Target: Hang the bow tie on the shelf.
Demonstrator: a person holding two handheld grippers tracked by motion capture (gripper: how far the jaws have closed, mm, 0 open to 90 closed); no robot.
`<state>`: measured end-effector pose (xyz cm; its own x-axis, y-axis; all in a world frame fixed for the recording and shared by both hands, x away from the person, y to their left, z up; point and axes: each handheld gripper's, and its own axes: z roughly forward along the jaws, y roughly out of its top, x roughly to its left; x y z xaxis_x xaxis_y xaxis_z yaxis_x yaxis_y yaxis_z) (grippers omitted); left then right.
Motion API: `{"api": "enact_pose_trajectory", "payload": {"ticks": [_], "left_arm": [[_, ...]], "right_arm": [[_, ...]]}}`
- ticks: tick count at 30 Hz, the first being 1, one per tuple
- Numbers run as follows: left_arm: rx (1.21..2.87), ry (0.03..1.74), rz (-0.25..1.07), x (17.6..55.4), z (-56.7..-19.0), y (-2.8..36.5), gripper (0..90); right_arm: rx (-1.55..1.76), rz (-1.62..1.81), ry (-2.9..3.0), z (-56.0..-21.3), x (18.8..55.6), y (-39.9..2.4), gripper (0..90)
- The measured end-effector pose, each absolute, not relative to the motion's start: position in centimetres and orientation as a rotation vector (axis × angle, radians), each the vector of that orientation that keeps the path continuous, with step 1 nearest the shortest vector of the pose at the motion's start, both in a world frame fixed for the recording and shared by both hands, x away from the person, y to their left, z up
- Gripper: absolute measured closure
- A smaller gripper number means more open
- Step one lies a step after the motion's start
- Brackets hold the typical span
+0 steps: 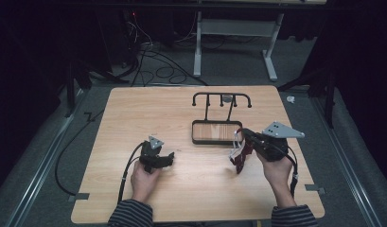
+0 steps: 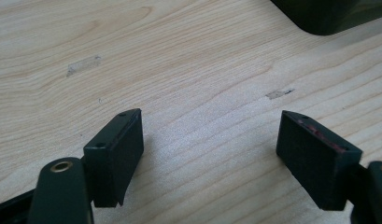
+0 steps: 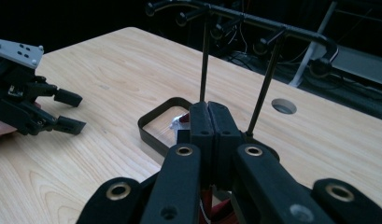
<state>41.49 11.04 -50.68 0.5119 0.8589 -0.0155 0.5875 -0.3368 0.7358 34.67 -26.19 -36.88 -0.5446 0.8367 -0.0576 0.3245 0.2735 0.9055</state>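
A black rack (image 1: 206, 109) with a hooked top bar stands on a black-rimmed base (image 1: 195, 133) at the table's middle back. My right gripper (image 1: 241, 138) hovers just right of the base, shut on a red and clear item (image 1: 237, 155) that dangles below it. In the right gripper view the closed jaws (image 3: 208, 112) point at the rack's posts (image 3: 203, 60), and a bit of the red and clear item (image 3: 178, 123) peeks out beside them. My left gripper (image 1: 170, 158) rests low on the table at the left, open, with bare wood between its fingers (image 2: 116, 149).
The wooden table (image 1: 134, 113) has a round hole (image 3: 284, 106) behind the rack. The rack base's dark corner (image 2: 328, 14) lies ahead of the left gripper. Cables (image 1: 158, 66) and a white table frame (image 1: 233, 28) sit on the floor beyond.
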Motion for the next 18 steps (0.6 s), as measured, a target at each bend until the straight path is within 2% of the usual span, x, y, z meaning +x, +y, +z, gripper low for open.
{"api": "enact_pose_trajectory", "payload": {"ticks": [18], "left_arm": [[2.055, 1.177, 0.497, 41.5, -50.7, 11.0, 23.5]], "right_arm": [[1.004, 1.252, 1.998, -35.5, 35.4, -25.3, 90.0]]}}
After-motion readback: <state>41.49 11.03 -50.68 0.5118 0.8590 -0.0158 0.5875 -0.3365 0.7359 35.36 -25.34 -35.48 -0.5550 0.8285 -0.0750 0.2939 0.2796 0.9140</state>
